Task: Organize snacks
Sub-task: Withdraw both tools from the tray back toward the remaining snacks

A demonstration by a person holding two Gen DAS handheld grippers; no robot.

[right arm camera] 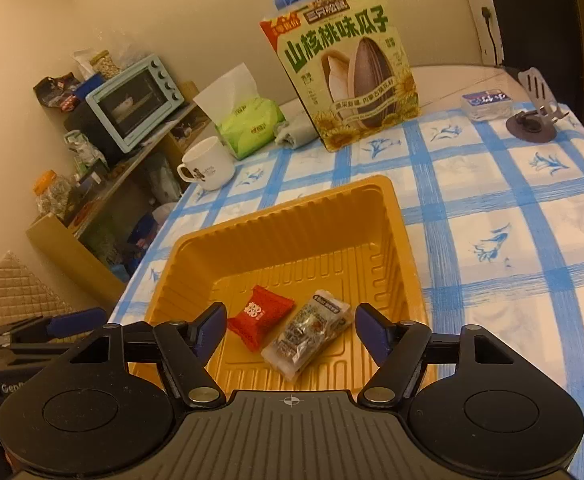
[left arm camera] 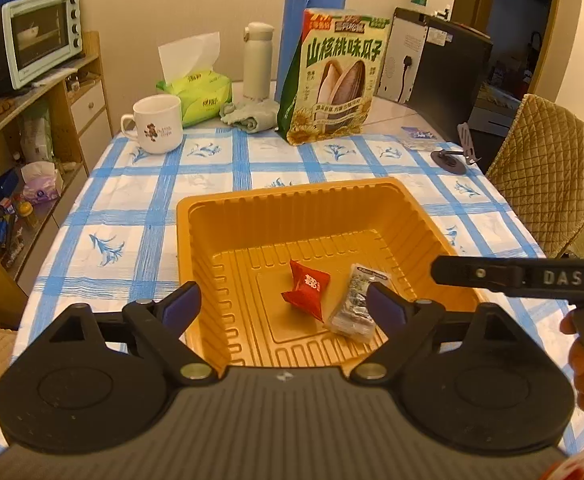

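Observation:
An orange plastic tray (left arm camera: 211, 216) (right arm camera: 275, 224) sits on the blue-checked tablecloth. Inside it lie a red snack packet (left arm camera: 306, 290) (right arm camera: 259, 314) and a clear-wrapped snack packet (left arm camera: 356, 304) (right arm camera: 308, 332), side by side on the tray floor. My left gripper (left arm camera: 283, 304) hovers over the tray's near side, open, with both packets showing between its fingers but untouched. My right gripper (right arm camera: 289, 326) is open too, above the same packets, pads apart from them. A tall bag of sunflower seeds (left arm camera: 336, 76) (right arm camera: 344, 68) stands upright at the far side of the table.
A white mug (left arm camera: 157, 122) (right arm camera: 207, 164), a green tissue pack (left arm camera: 195, 92) (right arm camera: 247, 124), a folded cloth (left arm camera: 247, 114), a white flask (left arm camera: 257, 62) and a blue thermos (left arm camera: 314, 20) stand at the back. A phone stand (right arm camera: 532, 116), a small box (right arm camera: 486, 102) and a quilted chair (left arm camera: 552, 176) are to the right.

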